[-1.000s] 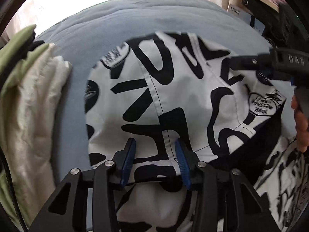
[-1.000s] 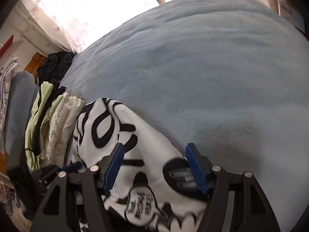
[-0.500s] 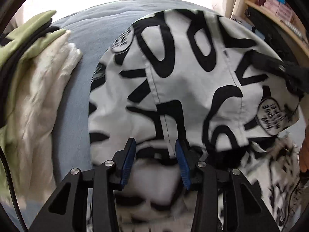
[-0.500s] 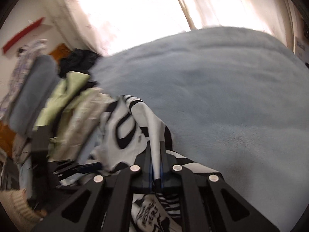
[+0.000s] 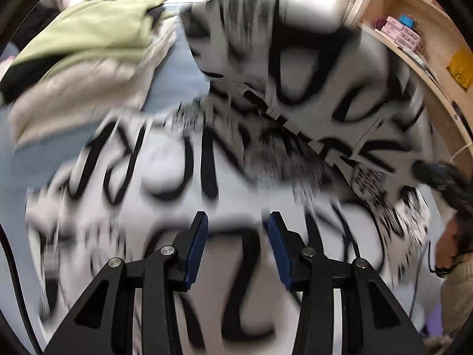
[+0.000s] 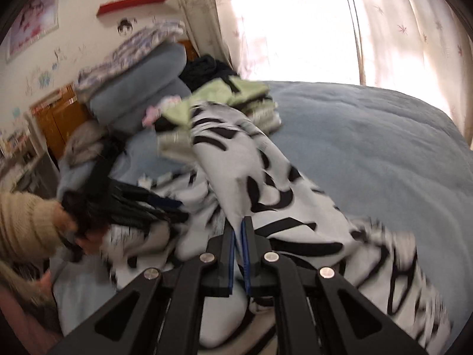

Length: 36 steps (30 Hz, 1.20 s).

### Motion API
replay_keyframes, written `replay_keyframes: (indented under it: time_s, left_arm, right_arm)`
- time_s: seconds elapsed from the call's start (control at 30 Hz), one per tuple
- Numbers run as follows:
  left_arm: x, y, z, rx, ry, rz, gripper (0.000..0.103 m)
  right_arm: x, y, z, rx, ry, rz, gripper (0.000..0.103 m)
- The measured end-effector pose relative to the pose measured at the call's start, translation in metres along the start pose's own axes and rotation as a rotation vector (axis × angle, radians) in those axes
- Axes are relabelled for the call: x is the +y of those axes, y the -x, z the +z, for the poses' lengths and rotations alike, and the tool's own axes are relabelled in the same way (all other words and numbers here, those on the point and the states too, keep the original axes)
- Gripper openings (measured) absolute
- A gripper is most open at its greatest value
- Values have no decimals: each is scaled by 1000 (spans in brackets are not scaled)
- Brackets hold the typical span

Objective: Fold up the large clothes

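Observation:
A large white garment with bold black lettering (image 5: 183,171) lies bunched on a blue-grey bed (image 6: 369,153). It is blurred by motion in the left wrist view. My left gripper (image 5: 236,224) is open, its blue pads apart just above the cloth. My right gripper (image 6: 239,230) is shut on a raised fold of the same garment (image 6: 236,159), which slopes up from its pads. The right gripper also shows at the right edge of the left wrist view (image 5: 437,174), pulling the cloth up. The left gripper shows blurred in the right wrist view (image 6: 130,204).
A stack of folded green and cream clothes (image 5: 85,53) sits at the left of the bed. Rolled blue bedding and dark clothes (image 6: 142,88) lie behind it. A wooden shelf unit (image 5: 419,38) stands on the right. Curtains (image 6: 325,23) cover a bright window beyond the bed.
My right gripper shut on a fold of the garment and lifted it. My left gripper stayed open while the cloth shifted beneath it and the view swung.

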State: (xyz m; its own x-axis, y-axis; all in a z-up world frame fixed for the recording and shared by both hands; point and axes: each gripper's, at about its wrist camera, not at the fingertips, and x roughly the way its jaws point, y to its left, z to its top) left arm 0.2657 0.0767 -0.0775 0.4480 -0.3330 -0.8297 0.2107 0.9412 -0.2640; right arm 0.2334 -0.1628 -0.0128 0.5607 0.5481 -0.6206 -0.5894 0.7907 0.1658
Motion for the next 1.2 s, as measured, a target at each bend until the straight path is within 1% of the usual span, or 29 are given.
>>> replay_keyframes:
  time_s: [0.07, 0.1, 0.13, 0.2, 0.27, 0.33, 0.37, 0.4, 0.43, 0.47, 0.5, 0.53, 0.57, 0.67, 0.73, 0.8, 0.87, 0.97, 1.07, 1.1, 1.13, 1.17, 1.2]
  left_arm:
    - [1, 17, -29, 1, -2, -10, 41]
    - [-1, 23, -40, 0, -7, -14, 41]
    - [-1, 28, -50, 1, -13, -17, 41]
    - [-3, 39, -68, 3, -19, -19, 41]
    - [-5, 51, -85, -10, -14, -23, 41]
    - [-4, 57, -87, -22, 0, -32, 41]
    - [-4, 61, -88, -27, 10, -45, 41]
    - [-3, 64, -88, -34, 21, -60, 41]
    - [-2, 66, -87, -41, 30, -74, 42]
    - [0, 68, -83, -43, 36, -88, 42]
    - [1, 65, -74, -44, 42, -104, 44]
    - [2, 64, -70, -47, 57, -119, 45]
    - [1, 61, -61, -49, 67, -129, 46]
    - [4, 49, -40, -55, 110, -170, 47]
    - [11, 37, -25, -54, 147, -202, 50]
    - [19, 22, -12, -52, 188, -217, 50]
    - [25, 9, 2, -47, 214, -253, 50]
    - [31, -10, 17, -42, 243, -268, 50]
    - [34, -34, 28, -19, 274, -255, 50]
    - [35, -42, 30, -12, 293, -254, 38]
    - [37, -49, 32, -7, 315, -244, 6]
    - [38, -53, 32, -2, 335, -238, 3]
    - [38, -54, 33, -9, 361, -227, 3]
  right_arm:
    - [6, 11, -26, 28, -1, -52, 8]
    - [8, 13, -36, 39, -4, -82, 8]
    - [8, 15, -50, 62, -14, -132, 9]
    - [3, 16, -66, 111, -58, -182, 11]
    - [-4, 22, -84, 148, -157, -203, 11]
    - [-4, 29, -93, 148, -227, -202, 12]
    - [-3, 34, -98, 150, -275, -195, 16]
    - [-2, 36, -102, 152, -319, -179, 27]
    - [-2, 39, -105, 149, -371, -161, 34]
    - [2, 42, -112, 145, -402, -155, 47]
    - [4, 44, -116, 135, -446, -146, 54]
    - [5, 45, -117, 116, -496, -126, 55]
    - [10, 44, -118, 103, -527, -104, 55]
    - [11, 34, -116, 79, -627, -50, 56]
    - [7, 25, -113, 67, -703, -6, 56]
    - [2, 18, -110, 54, -767, 35, 56]
    - [-5, 9, -107, 37, -824, 65, 56]
    - [-14, -4, -100, 6, -880, 92, 56]
    - [-21, -14, -93, -30, -912, 96, 56]
    - [-22, -17, -91, -40, -919, 91, 56]
    - [-23, -21, -89, -48, -922, 80, 56]
    - [-24, -26, -86, -45, -918, 53, 54]
    - [-24, -29, -84, -43, -915, 43, 36]
